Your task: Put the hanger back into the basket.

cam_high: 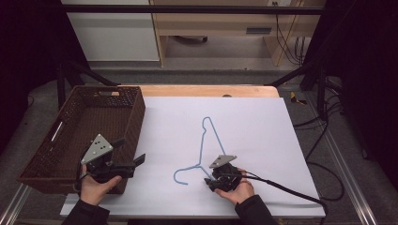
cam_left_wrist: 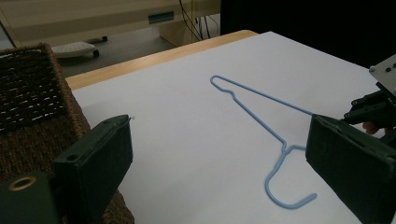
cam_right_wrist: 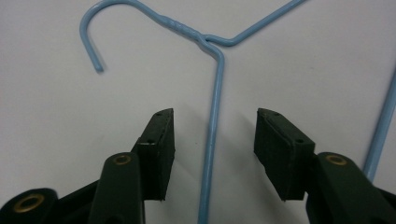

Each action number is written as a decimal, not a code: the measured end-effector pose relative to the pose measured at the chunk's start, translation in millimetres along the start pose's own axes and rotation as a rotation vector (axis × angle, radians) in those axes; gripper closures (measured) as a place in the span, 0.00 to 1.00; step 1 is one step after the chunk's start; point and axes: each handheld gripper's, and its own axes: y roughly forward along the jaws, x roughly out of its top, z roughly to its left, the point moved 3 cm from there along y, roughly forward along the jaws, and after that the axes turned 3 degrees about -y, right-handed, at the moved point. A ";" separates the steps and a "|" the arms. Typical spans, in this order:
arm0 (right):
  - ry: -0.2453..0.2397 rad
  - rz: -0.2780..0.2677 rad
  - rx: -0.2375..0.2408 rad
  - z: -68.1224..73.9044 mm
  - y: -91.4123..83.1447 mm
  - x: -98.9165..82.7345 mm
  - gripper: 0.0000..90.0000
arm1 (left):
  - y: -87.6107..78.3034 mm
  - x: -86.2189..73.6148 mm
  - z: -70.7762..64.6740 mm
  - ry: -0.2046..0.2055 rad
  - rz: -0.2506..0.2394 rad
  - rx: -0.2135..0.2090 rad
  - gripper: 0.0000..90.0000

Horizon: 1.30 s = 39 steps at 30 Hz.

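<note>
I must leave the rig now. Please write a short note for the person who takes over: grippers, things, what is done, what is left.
Right gripper: jaws open, low over the sheet, one on each side of a wire arm of the blue hanger, not yet pressing it.
Left gripper: jaws open, empty, beside the wicker basket.
Hanger lies flat on the white sheet, right of the basket.
Done: right gripper lined up.
Left: close on the wire and lift, probably toward the basket.

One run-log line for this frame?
right gripper: open, fingers straddling blue wire hanger, no contact | left gripper: open, beside wicker basket
</note>
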 end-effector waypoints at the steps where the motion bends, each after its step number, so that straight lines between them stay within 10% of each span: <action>1: 0.006 0.004 0.004 0.1 0.0 0.0 0.58 | 0.3 -0.1 -0.3 -0.001 0.000 0.000 0.08; 21: 0.029 0.042 -0.008 1.6 -3.0 0.8 0.91 | 3.7 -1.3 -3.3 0.010 0.015 -0.002 0.08; 39: 0.115 0.055 0.001 1.6 -3.5 2.0 0.97 | 14.1 -6.2 -16.6 0.034 0.047 -0.031 0.08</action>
